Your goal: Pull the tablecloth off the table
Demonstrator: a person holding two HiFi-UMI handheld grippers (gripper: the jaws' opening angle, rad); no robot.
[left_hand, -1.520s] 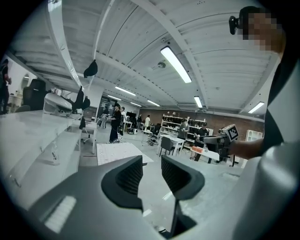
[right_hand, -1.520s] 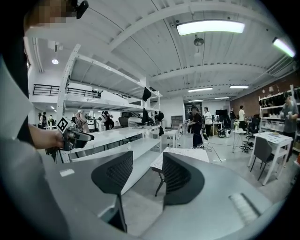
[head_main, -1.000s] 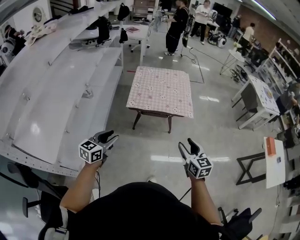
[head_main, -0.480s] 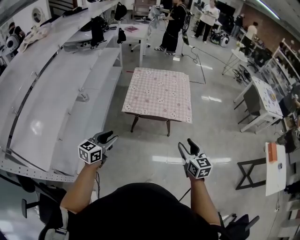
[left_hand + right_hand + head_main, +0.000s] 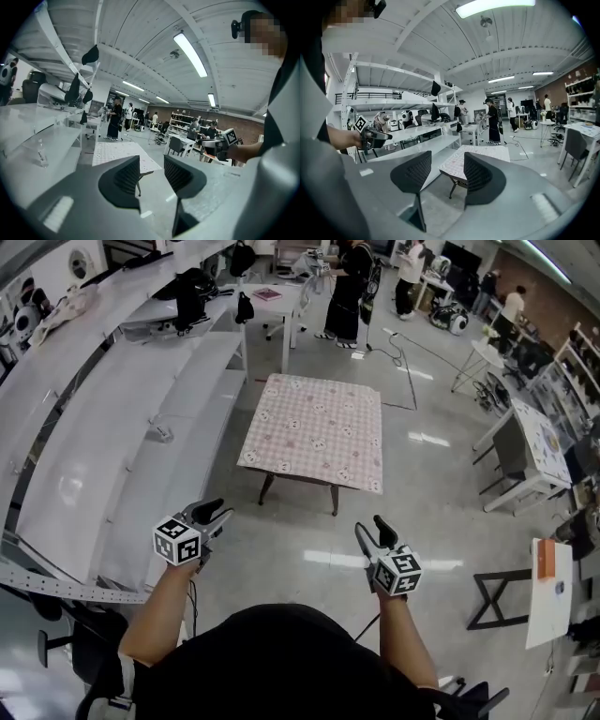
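One tablecloth (image 5: 315, 433), pink check, lies flat over one small table (image 5: 300, 479) mid-floor, well ahead of both grippers. Left gripper (image 5: 217, 514) and right gripper (image 5: 374, 532): jaws apart, nothing held, well apart from the cloth. Long white shelving (image 5: 112, 427) on the left.

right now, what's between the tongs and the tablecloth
Only bare floor: in the head view the left tongs and right tongs hang open, short of the tablecloth.

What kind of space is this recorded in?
Probably an open-plan lab or workshop, not a home: long white tiered metal shelving along one side, white work desks on a glossy grey floor, and a pink patterned tablecloth over a small table standing alone mid-room.
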